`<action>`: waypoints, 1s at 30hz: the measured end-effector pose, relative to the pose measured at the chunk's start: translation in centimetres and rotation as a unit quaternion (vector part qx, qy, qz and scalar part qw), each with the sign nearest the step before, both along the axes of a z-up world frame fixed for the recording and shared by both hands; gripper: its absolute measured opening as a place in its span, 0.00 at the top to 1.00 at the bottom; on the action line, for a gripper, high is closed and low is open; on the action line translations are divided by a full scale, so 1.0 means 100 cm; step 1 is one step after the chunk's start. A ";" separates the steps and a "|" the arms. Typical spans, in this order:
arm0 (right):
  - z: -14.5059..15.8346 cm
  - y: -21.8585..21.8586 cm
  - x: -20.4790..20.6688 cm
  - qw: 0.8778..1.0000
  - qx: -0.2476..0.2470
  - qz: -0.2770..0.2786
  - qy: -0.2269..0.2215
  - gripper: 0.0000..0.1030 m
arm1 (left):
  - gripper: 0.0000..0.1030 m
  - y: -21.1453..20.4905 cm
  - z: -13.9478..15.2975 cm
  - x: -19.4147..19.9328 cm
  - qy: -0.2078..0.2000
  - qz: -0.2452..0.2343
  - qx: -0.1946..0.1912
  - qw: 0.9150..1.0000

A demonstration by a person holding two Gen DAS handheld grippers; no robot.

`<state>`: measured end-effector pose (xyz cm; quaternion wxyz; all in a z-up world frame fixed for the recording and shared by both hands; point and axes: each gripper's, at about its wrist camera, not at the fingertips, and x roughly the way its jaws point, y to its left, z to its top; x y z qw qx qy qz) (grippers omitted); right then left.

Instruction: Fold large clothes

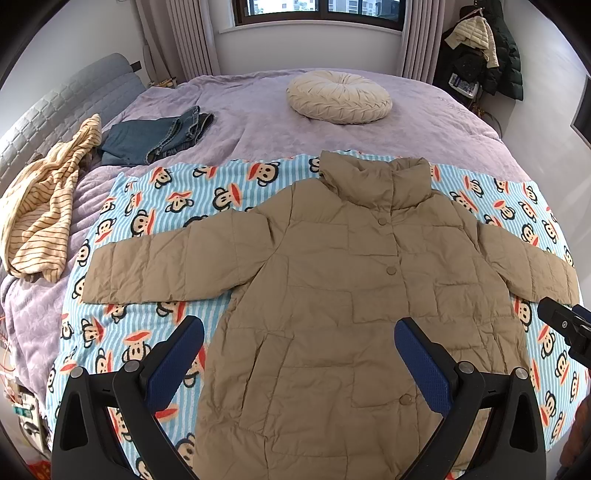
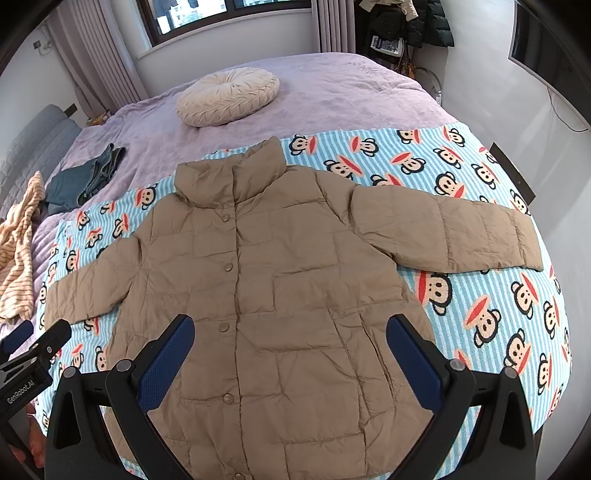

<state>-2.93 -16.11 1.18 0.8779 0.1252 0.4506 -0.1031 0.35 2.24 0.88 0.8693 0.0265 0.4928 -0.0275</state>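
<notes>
- Jacket [image 1: 332, 280]: a tan quilted jacket, front up and buttoned, lies flat in the centre of both views with its collar toward the top of the frame and both sleeves spread sideways.
- Blanket [image 1: 147, 221]: a blue-striped blanket with a monkey-face print lies under the jacket, across the lower half of each frame.
- Bed [image 1: 258, 110]: covered in a lilac spread, it carries the blanket and fills the middle of the views.
- Left gripper [image 1: 299, 336]: at the bottom of the left wrist view, its blue-padded fingers stand wide apart above the lower jacket, holding nothing.
- Right gripper [image 2: 290, 336]: at the bottom of the right wrist view, likewise spread wide and empty above the jacket's lower front.
- Cushion [image 1: 339, 96]: a round cream cushion, upper centre, on the lilac spread.
- Jeans [image 1: 155, 138]: folded, upper left.
- Striped garment [image 1: 44, 206]: a cream garment with thin stripes, crumpled at the left edge.
- Window [image 1: 317, 11]: top centre, between curtains.
</notes>
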 end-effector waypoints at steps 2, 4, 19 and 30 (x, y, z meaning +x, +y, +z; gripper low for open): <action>0.000 0.000 0.000 1.000 0.000 0.000 0.000 0.00 | 0.00 0.000 0.000 0.000 0.000 0.000 0.000 1.000; 0.000 0.000 0.000 1.000 0.000 0.000 0.000 0.00 | 0.00 0.000 0.000 0.000 0.000 0.000 0.000 1.000; -0.007 0.007 0.001 1.000 0.002 0.000 0.014 0.00 | 0.00 0.001 -0.010 0.000 0.010 0.002 -0.005 1.000; -0.025 0.019 0.020 0.998 0.033 0.017 0.048 0.00 | 0.00 0.026 -0.025 0.009 0.023 0.017 -0.023 0.999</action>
